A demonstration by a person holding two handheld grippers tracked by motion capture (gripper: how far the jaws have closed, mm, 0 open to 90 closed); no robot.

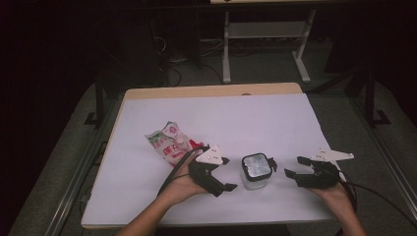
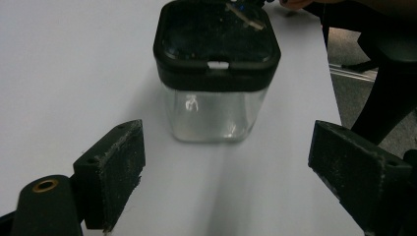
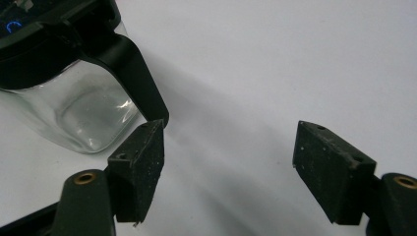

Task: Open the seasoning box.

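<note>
Between your two grippers a clear square jar (image 1: 256, 172) stands upright on the white tabletop (image 1: 246, 118) — its black clip lid is closed, and nothing can be made out inside. Your left gripper (image 1: 223, 173) faces it with jaws spread wide, empty; your right gripper (image 1: 294, 166) likewise. Behind the left gripper lies a crumpled white snack bag (image 1: 169, 141) with red and green print — its writing is too small to read.

- left tool (image 1: 223, 173) held low in the left hand (image 1: 183, 184), jaws spread wide, pointing right
- right tool (image 1: 296, 166) in the right hand (image 1: 335, 191), jaws gaping too, pointing left
</note>
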